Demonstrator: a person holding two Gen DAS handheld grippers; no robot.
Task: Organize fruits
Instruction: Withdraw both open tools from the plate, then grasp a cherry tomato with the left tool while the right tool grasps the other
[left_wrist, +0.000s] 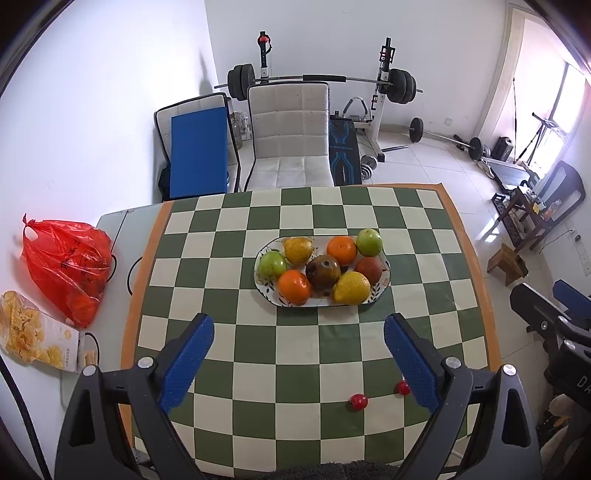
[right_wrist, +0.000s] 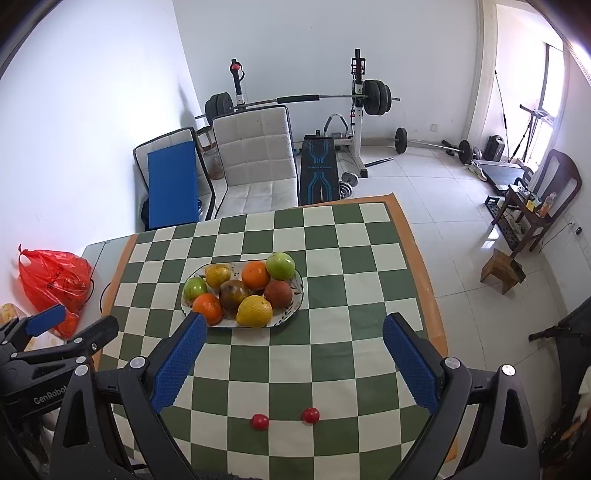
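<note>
Left wrist view: oval patterned plate (left_wrist: 382, 286) at centre of green-and-cream checkered tablecloth (left_wrist: 236, 258), loaded with eight fruits. Far row, left to right: green apple (left_wrist: 271, 264), yellow pear (left_wrist: 298, 250), orange (left_wrist: 342, 249), second green apple (left_wrist: 369, 242). Near row, left to right: second orange (left_wrist: 294, 287), dark brown fruit (left_wrist: 323, 272) at middle, lemon (left_wrist: 352, 288), reddish-brown fruit (left_wrist: 369, 269) toward right end. Fruits packed touching one another.

Two small red fruits (left_wrist: 358, 401) loose on cloth, well apart from plate on near side, right of centre; right-hand one partly hidden behind right blue pad. Exact type not discernible.

Left gripper (left_wrist: 298, 330) above near part of cloth, jaws spread wide, nothing between blue ribbed pads (left_wrist: 188, 363).

Right wrist view: right gripper (right_wrist: 294, 330) likewise spread wide and holding nothing; tip of left pad overlapping near rim of plate (right_wrist: 295, 301) in picture, contact not determinable. Both small red fruits (right_wrist: 259, 421) visible side by side between pads, near table edge. Left gripper body (right_wrist: 44, 354) visible at left edge.

Surroundings: red plastic bag (left_wrist: 66, 266) and snack packet (left_wrist: 35, 334) on bare table left of cloth. White padded chair (left_wrist: 290, 133) at far table edge, blue panel (left_wrist: 198, 155) to its left, barbell rack (left_wrist: 321, 79) against far wall.
</note>
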